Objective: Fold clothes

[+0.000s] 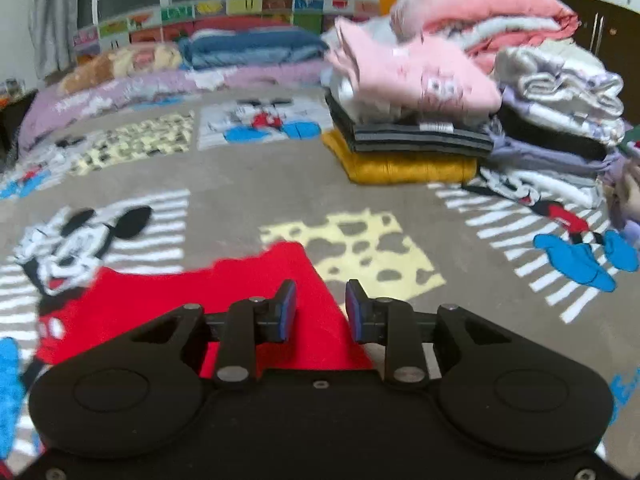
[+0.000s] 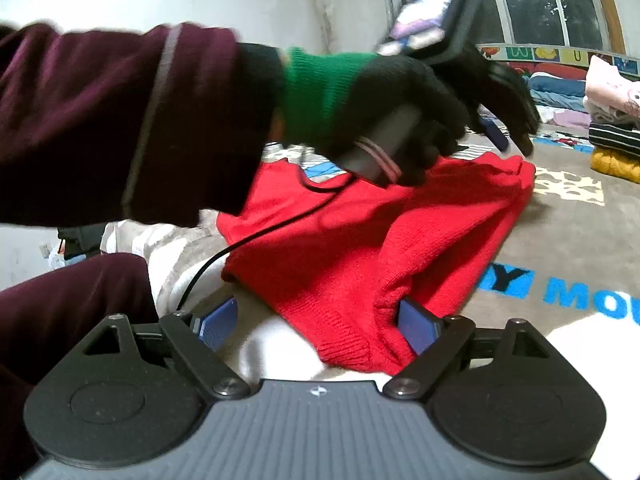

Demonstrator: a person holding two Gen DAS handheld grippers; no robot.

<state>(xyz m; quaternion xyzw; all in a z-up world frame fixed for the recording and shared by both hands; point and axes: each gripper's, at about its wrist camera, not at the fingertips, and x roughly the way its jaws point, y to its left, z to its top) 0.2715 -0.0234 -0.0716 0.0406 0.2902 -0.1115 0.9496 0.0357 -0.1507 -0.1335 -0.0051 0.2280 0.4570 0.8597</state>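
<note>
While several folded stacks [image 1: 408, 136] already sit at the far side of the blanket [image 1: 248, 192], your red sweater [image 2: 360, 240] lies rumpled and unfolded near you. Your left gripper [image 1: 321, 306] hovers narrowly parted and empty over it; your right gripper [image 2: 320, 320] gapes wide around its hem.

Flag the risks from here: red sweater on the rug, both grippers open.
1. The right gripper is open around the red sweater hem, which looks bunched; closing may grab several layers and skew the fold.
2. The black cable lies across the sweater and could snag when cloth is lifted.
3. The left gripper hangs open over the far edge; a lift by the right alone may drag the sweater.
</note>
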